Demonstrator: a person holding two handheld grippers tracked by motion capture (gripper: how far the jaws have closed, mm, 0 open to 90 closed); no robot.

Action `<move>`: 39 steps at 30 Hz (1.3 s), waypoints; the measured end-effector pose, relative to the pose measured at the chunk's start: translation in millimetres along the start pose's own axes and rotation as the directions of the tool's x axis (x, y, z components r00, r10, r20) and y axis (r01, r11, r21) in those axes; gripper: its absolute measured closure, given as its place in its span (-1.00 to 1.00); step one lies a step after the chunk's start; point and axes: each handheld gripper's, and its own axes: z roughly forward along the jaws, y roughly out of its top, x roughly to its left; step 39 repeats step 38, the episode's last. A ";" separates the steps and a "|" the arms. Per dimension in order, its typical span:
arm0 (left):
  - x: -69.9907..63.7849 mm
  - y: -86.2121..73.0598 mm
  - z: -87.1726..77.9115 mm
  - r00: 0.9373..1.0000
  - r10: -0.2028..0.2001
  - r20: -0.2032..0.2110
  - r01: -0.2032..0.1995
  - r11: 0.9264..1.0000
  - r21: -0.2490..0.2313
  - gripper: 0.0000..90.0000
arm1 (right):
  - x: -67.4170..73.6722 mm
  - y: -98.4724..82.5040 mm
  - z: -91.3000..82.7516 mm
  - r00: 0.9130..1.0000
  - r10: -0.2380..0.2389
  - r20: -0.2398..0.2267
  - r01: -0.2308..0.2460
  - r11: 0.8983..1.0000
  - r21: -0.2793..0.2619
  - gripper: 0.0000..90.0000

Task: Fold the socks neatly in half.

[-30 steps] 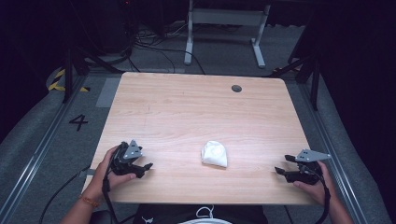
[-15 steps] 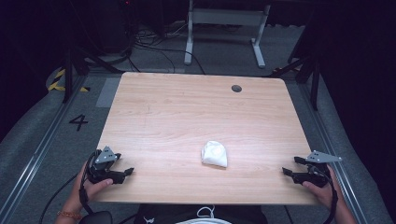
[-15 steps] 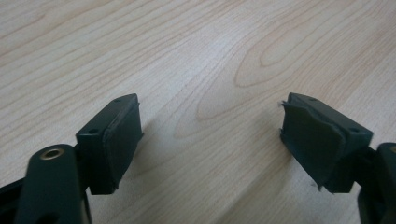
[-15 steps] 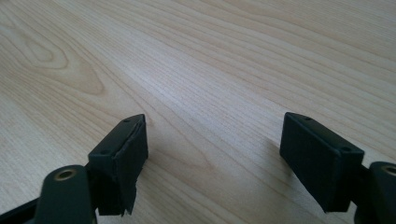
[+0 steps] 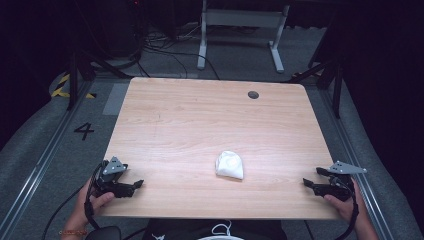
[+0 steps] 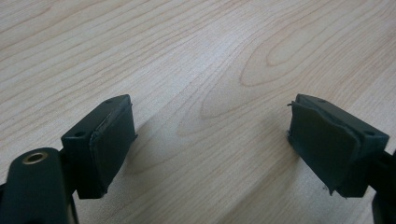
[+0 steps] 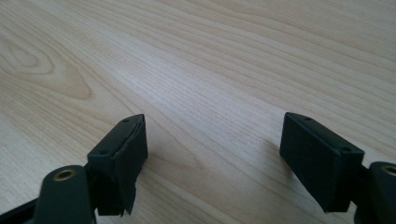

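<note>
A small white crumpled bundle (image 5: pixel 229 164), cloth or a bag, lies on the wooden table (image 5: pixel 200 120) near the front, slightly right of the middle. My left gripper (image 5: pixel 135 186) rests at the front left corner, pointing right toward the bundle and well apart from it. Its jaws have just been opening, and in the left gripper view (image 6: pixel 212 144) there is bare wood between them. My right gripper (image 5: pixel 310 181) sits at the front right edge, pointing left. Its jaws have also just been opening and stand wide in the right gripper view (image 7: pixel 215 158), with nothing between them.
A dark round grommet (image 5: pixel 253 94) is set in the table's far right part. Grey floor with a painted number 4 (image 5: pixel 84 131) and rails flank the table. A metal stand (image 5: pixel 240 20) and cables lie beyond the far edge.
My left gripper has slid left to the table's front corner, away from the bundle. The right gripper has edged slightly right. The bundle has not moved.
</note>
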 end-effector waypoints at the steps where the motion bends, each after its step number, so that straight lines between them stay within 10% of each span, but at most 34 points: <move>1: -0.2 0.1 0.3 1.000 -0.004 0.001 0.004 1.000 -0.001 -0.67 | -0.3 0.0 0.2 1.000 -0.002 0.005 0.002 1.000 0.001 -0.47; 39: 0.4 1.5 2.0 1.000 0.001 -0.001 -0.001 1.000 -0.001 -0.71 | -1.0 -0.1 0.0 1.000 0.009 0.012 -0.009 1.000 0.000 -0.46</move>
